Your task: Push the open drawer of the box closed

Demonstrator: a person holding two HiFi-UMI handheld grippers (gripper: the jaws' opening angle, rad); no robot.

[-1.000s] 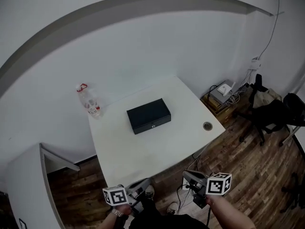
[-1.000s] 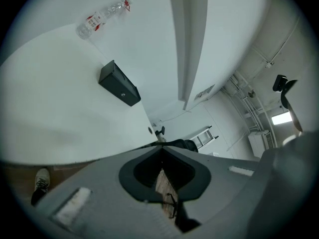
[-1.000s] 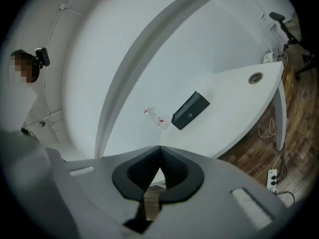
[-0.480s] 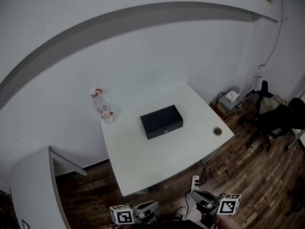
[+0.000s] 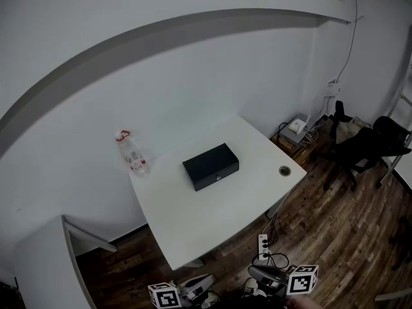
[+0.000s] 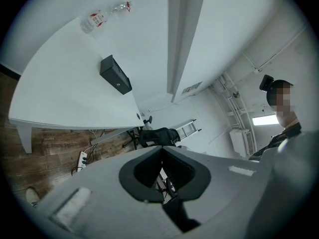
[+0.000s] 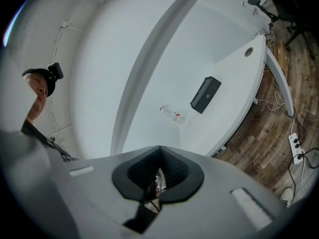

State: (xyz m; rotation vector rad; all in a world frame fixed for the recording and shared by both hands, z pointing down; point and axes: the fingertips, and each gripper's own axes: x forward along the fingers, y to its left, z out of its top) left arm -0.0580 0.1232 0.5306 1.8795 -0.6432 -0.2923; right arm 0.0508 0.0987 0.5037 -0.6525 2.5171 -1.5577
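A black box [image 5: 210,166] lies in the middle of the white table [image 5: 193,217], with its small lock facing the near edge. Its front looks flush, with no drawer sticking out. The box also shows in the left gripper view [image 6: 115,74] and the right gripper view [image 7: 205,94]. Both grippers hang far below the table's near edge, over the floor, well apart from the box. My left gripper [image 5: 193,288] has its jaws together with nothing in them [image 6: 160,149]. My right gripper [image 5: 265,275] is shut and empty too [image 7: 160,149].
A clear bottle with a red cap [image 5: 132,156] stands at the table's back left corner. A cable hole [image 5: 284,170] sits near the right corner. On the wooden floor are a power strip [image 5: 262,246], a black office chair [image 5: 367,143] and a white cabinet [image 5: 38,262].
The head view has pulled back from the table. Both grippers have sunk to the bottom edge of the view, farther from the box. The box has not moved.
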